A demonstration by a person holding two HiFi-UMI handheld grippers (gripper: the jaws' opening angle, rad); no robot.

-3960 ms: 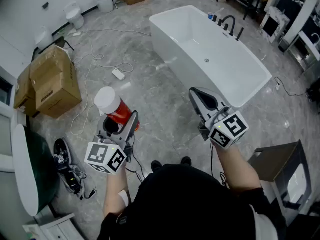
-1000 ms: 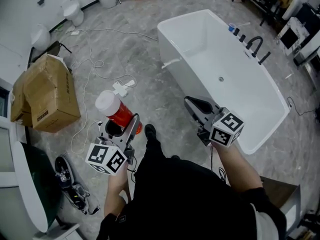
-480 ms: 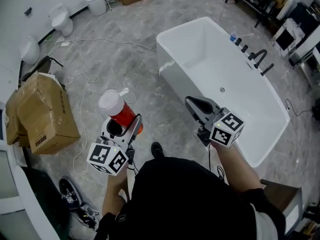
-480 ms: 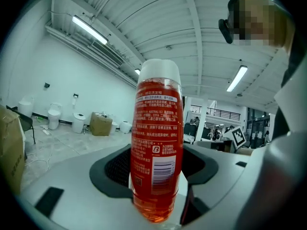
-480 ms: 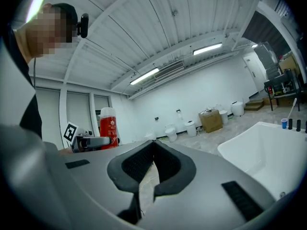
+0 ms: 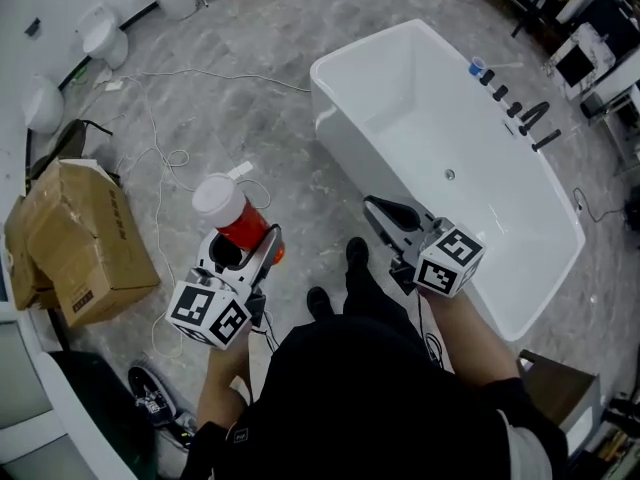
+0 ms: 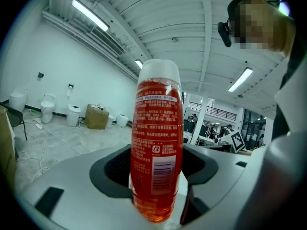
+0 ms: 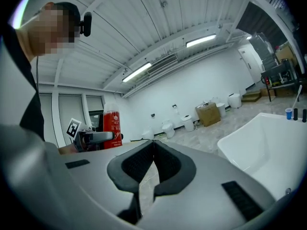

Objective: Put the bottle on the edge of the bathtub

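The red bottle (image 6: 232,220) is clamped low and upright in the left tongs (image 6: 245,250), well apart from the bathtub (image 6: 345,50); the right tongs (image 6: 370,205) are shut, empty. On so narrow an edge it could be toppled at release

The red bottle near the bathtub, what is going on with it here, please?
A person stands beside the white bathtub with a tool in each hand. The left tool is shut on the red bottle, holding it upright by its lower part, over the floor. The right tool is shut and empty. The bottle is not yet on the bathtub edge.
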